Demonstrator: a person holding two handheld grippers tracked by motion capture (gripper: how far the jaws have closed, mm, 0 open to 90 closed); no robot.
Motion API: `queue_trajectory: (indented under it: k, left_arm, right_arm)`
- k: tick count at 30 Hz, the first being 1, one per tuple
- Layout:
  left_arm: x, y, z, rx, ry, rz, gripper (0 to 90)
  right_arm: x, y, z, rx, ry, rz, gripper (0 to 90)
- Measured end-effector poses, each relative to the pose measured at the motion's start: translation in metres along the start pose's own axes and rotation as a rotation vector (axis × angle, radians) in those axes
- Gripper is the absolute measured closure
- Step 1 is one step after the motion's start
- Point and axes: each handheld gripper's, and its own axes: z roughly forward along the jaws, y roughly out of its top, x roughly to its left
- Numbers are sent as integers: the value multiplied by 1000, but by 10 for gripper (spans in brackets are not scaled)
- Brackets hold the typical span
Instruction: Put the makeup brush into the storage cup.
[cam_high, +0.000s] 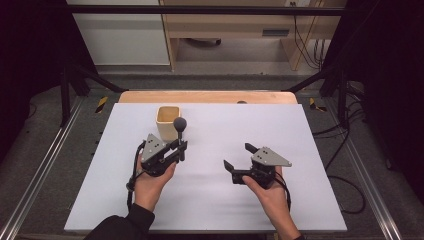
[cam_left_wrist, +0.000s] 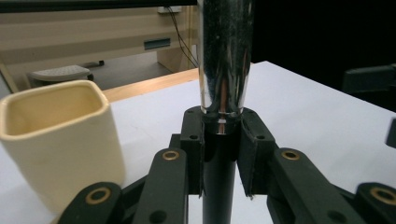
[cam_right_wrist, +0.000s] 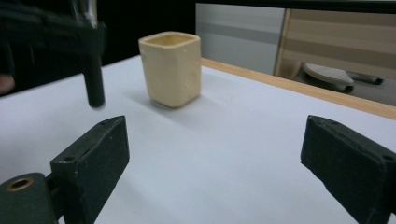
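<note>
The left claw (cam_high: 181, 146) clamps an upright tool with a black handle, chrome shaft and round dark head (cam_high: 180, 131), just beside the cream square ceramic cup (cam_high: 167, 121) on the white worktop (cam_high: 280, 135). The right claw (cam_high: 239, 156) gapes wide, empty, well apart.

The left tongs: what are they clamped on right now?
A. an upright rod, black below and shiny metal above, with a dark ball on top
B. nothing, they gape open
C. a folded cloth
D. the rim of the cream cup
A: the left tongs press from both sides on the upright rod, beside the cream cup, which stands untouched on the white table.
</note>
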Motion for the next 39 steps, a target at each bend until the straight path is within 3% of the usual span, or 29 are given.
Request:
queue_trajectory:
  k: [6,8,12,17,22,25,26,33,39]
  left_arm:
    - [10,10,-2,0,24,17,739]
    - [14,14,0,7,30,48,739]
    - [26,26,4,10,51,30,740]
    - [34,35,9,5,76,26,740]
    - [42,46,14,-21,109,15,739]
    - [45,50,16,-35,125,13,739]
    - [45,51,17,-37,129,16,739]
    - [51,58,24,-58,154,21,739]
    - [59,64,29,-74,176,-2,739]
  right_arm:
    - [-20,-13,-19,3,-102,-76,103]
    - [-23,-15,-21,1,-111,-68,105]
    - [-36,-21,-28,-15,-154,-49,95]
    - [-41,-26,-32,-3,-180,-69,91]
    - [-48,-35,-39,-1,-194,-41,68]
    - [-52,-39,-45,-12,-217,-49,62]
    - [-55,-40,-49,-23,-217,-26,47]
    - [-58,-45,-50,-21,-238,-26,48]
    - [-58,-47,-49,-11,-244,-40,52]
